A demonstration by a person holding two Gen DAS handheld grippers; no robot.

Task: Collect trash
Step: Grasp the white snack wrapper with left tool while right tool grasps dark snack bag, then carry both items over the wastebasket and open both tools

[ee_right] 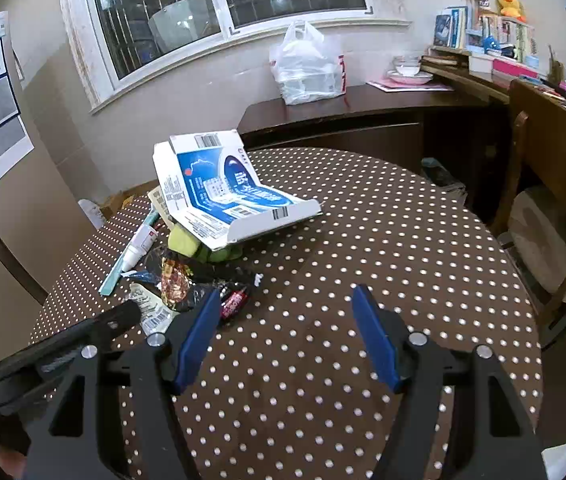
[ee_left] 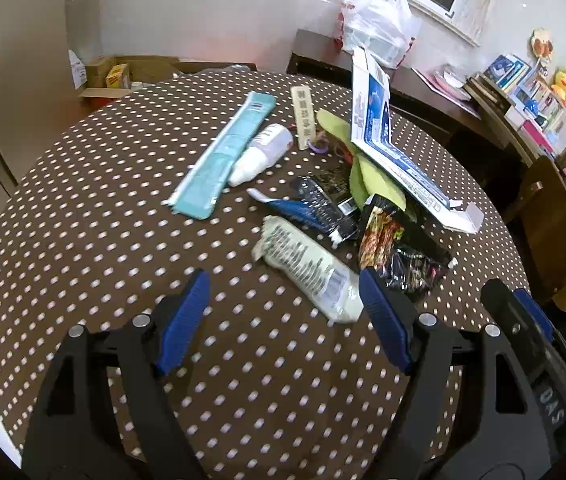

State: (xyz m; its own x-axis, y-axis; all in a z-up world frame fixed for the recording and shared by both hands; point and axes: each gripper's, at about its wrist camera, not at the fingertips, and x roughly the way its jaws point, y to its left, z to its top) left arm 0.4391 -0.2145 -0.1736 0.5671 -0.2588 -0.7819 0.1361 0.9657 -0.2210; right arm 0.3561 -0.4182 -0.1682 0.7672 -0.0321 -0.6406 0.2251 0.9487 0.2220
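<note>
left view: left gripper (ee_left: 283, 316) jaws apart, empty, above pale wrapper (ee_left: 309, 270) in the trash pile on the dotted table (ee_left: 83, 208).
risk: wrapper looks thin, may slip.
right view: right gripper (ee_right: 285, 334) apart, empty; flattened box (ee_right: 227, 192) hides the litter beneath.

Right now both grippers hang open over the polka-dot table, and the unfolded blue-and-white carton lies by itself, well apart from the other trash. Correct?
Not quite. In the right wrist view the blue-and-white carton rests on the green item in the pile. The left gripper and right gripper are open over the table.
</note>
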